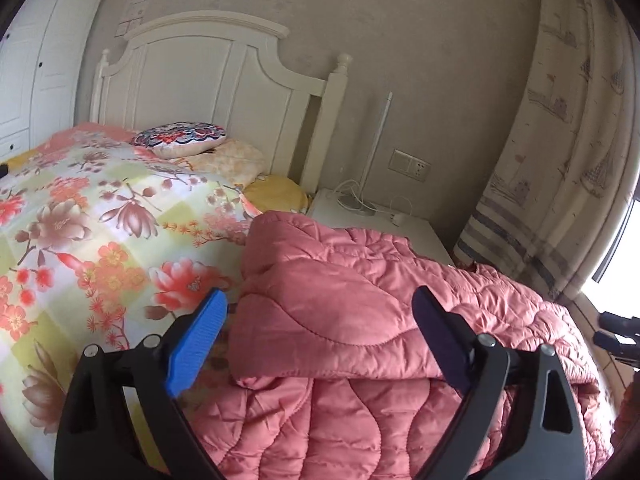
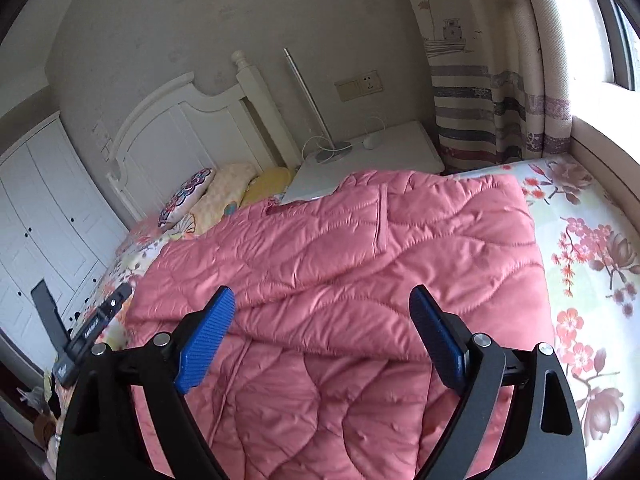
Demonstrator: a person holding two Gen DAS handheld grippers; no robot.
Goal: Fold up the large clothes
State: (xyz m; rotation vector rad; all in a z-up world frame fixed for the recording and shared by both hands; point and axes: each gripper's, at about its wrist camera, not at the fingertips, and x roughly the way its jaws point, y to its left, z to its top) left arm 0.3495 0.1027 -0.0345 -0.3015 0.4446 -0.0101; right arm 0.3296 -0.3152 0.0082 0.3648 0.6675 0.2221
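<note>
Pink quilted coat lying on the bed, on the floral sheet, one layer already folded over another. In the right wrist view its long axis runs away from the camera toward the headboard and nightstand; the collar end appears to point that way, though the hem is cut off below the frame.

Left gripper: jaws spread wide, nothing between the pads; the coat lies directly ahead and below, with the folded edge crossing just under the jaws.

Right gripper: jaws likewise released and empty, poised above the fold line across the coat's near half.

Both hang over the near end, apart from the fabric. The left sits toward the coat's left border, where coat meets sheet; the right is more centred. By this reading, the next fold would call for both to descend on the near edge and carry it along the long axis toward the collar.
</note>
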